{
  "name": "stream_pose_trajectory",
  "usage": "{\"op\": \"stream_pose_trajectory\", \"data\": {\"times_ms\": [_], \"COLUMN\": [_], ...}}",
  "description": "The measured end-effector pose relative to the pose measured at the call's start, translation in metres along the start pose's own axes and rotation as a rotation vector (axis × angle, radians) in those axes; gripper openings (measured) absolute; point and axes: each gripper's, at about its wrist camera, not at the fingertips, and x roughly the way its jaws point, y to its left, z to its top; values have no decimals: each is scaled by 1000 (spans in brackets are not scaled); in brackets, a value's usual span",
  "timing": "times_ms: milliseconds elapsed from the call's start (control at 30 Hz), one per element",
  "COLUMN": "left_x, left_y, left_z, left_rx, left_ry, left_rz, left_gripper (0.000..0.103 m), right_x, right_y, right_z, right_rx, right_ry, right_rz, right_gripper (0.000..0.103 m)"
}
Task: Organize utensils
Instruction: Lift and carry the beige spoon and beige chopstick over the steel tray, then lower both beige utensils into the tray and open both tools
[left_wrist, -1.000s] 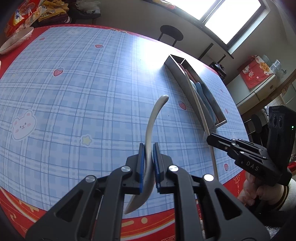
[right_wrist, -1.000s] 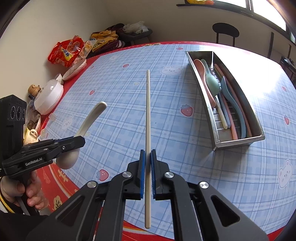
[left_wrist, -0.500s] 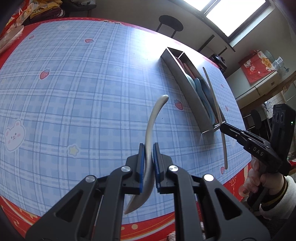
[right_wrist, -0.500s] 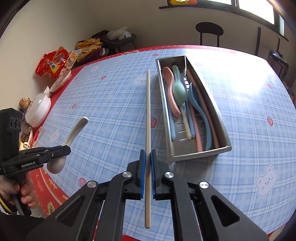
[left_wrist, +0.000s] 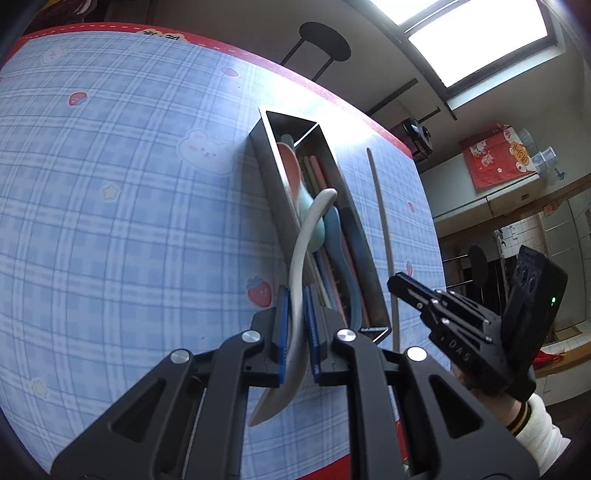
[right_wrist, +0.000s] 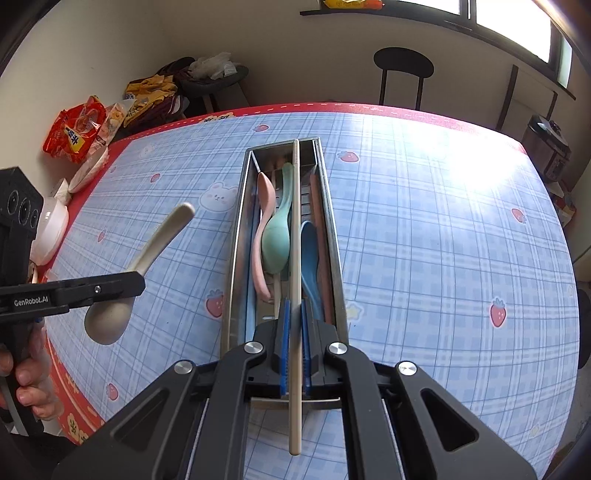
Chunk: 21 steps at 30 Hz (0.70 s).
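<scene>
Left wrist view: left hand-held gripper (left_wrist: 296, 332) is clamped on a beige spoon (left_wrist: 295, 284), whose handle reaches up over the steel tray (left_wrist: 271, 177) on the blue checked surface (left_wrist: 110, 221). Beside it, the right hand-held gripper (left_wrist: 397, 284) pinches a chopstick (left_wrist: 380, 206).

Right wrist view: right hand-held gripper (right_wrist: 293, 343) is closed on the chopstick (right_wrist: 294, 240), held lengthwise above the tray (right_wrist: 236, 236) of coloured spoons (right_wrist: 275, 236). The beige spoon (right_wrist: 147, 258) hangs left of the tray.

Beige walls; bright window (left_wrist: 476, 33) high up; black stool (right_wrist: 403, 62) behind table; sun glare on tablecloth (right_wrist: 461, 236).
</scene>
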Motion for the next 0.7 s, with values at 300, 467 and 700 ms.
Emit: {"op": "stream_pose_trajectory", "data": {"times_ms": [300,467,700], "left_x": [47,65,80], "left_y": [-13,-13,-13], "left_z": [39,43,56], "left_rx": [-238,-313,-356], "left_ry": [8,13,-1], "left_rz": [-153,-161,-133], "left_gripper": [13,13,13], "right_x": [19,29,37], "right_y": [-6,-7,-8], "right_z": [16,23,26], "right_rx": [-44,-35,-16], "right_ry": [48,73,91], "right_rz": [-6,-15,-10], "right_gripper": [6,6,6]}}
